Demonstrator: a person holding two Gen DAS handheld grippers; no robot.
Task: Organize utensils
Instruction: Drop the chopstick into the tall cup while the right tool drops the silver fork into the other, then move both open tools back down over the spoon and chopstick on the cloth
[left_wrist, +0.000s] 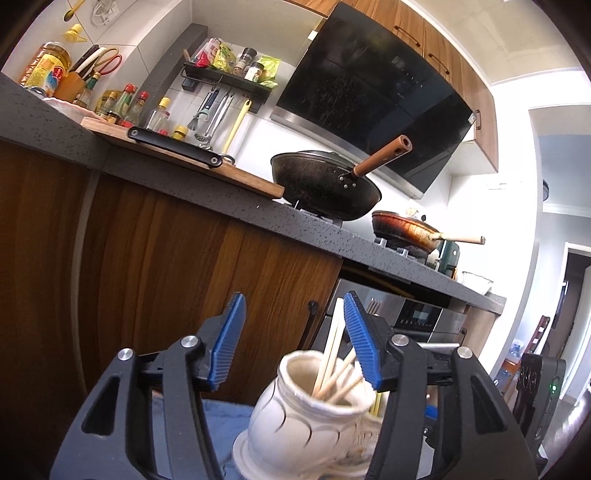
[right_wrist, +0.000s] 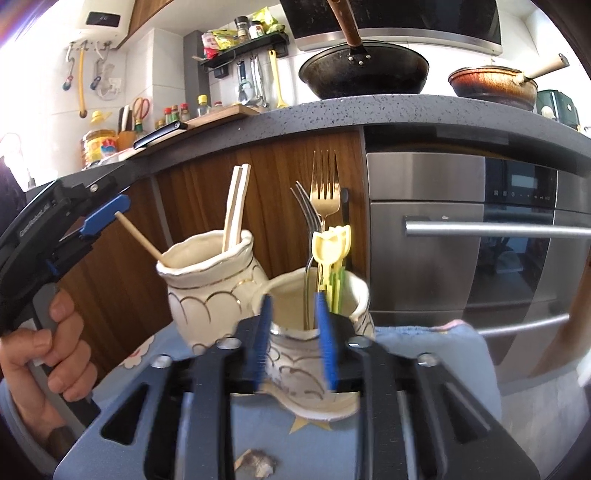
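Two white ceramic jars with gold lines stand on a blue cloth. The left jar holds pale chopsticks and one leaning wooden chopstick. In the left wrist view this jar sits just below my open left gripper, chopsticks poking up between the fingers. The right jar holds a gold fork, a silver fork and yellow and green plastic picks. My right gripper is open, its fingers on either side of the right jar. The left gripper shows at the left, near the leaning chopstick's tip.
A dark counter edge runs above, with a black wok and a brown pan on the stove. A steel oven stands behind the jars at right, wooden cabinet doors at left. A crumpled scrap lies on the cloth.
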